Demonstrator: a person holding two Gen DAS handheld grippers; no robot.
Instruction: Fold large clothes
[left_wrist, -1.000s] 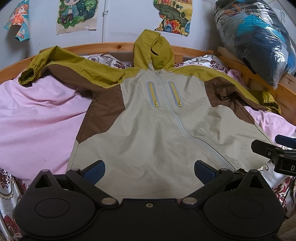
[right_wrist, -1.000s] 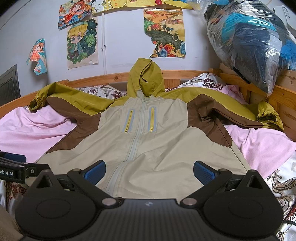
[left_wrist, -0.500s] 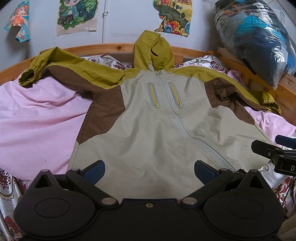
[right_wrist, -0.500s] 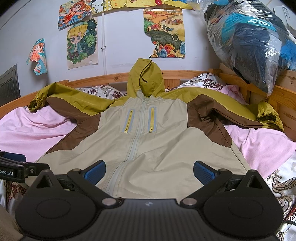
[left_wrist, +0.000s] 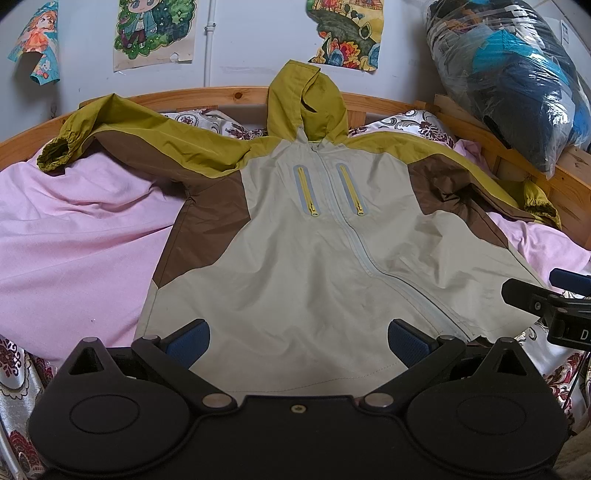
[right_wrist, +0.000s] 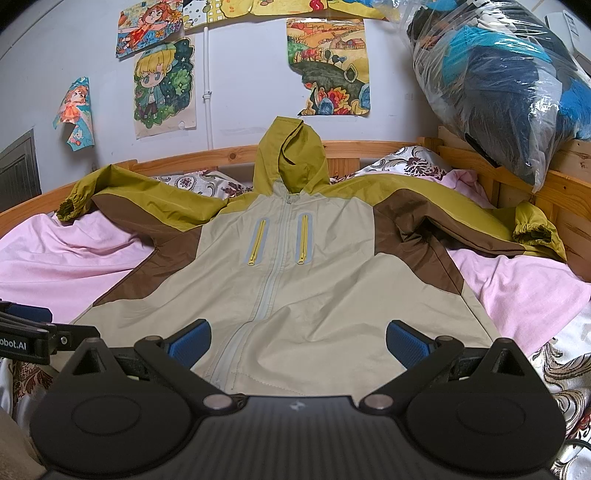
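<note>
A hooded jacket (left_wrist: 295, 266), beige with brown sides and olive sleeves and hood, lies front up and spread flat on a pink sheet (left_wrist: 74, 236); it also shows in the right wrist view (right_wrist: 303, 288). Its hood rests against the wooden bed rail, both sleeves stretched outward. My left gripper (left_wrist: 298, 339) is open and empty above the hem, left of the zipper. My right gripper (right_wrist: 298, 339) is open and empty above the hem near the zipper. Each gripper shows at the edge of the other's view.
A wooden bed frame (left_wrist: 229, 94) curves behind the jacket. A plastic bag of clothes (left_wrist: 517, 74) sits on the right rail. Posters hang on the white wall (right_wrist: 236, 74). Patterned bedding (left_wrist: 14, 369) hangs at the near edge.
</note>
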